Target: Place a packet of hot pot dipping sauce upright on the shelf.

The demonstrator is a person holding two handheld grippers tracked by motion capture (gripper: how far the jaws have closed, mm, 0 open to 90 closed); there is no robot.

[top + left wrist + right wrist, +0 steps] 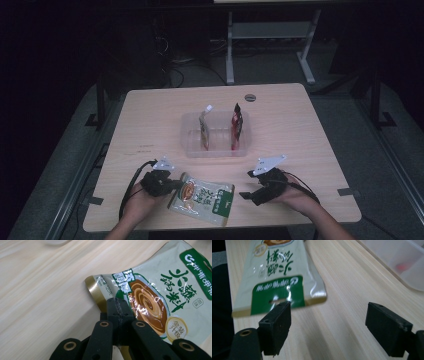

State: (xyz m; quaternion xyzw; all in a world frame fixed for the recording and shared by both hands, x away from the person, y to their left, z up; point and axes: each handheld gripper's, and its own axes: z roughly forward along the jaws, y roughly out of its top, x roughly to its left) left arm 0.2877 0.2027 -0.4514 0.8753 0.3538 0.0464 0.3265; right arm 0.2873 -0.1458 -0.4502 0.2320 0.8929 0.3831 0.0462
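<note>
Pouch [202, 198] lies flat at the near edge of the tabletop [150, 115], between the two hands. Judged light, limp and glossy, so likely slippery; best taken by the flat sealed margins rather than the filled middle. The left gripper [172, 186] has its jaws closed on the pouch's gold-trimmed end seam [96, 293], a sound hold. The right gripper [245, 195] stands just beside the opposite end, jaws wide with nothing between them; the hang-hole header [279, 291] is the natural second hold. Appearance: pale green film, dark green header, brown swirl picture, green lettering. Farther off, at mid-table, a clear tray [192, 150] holds two upright sachets [204, 127].
</note>
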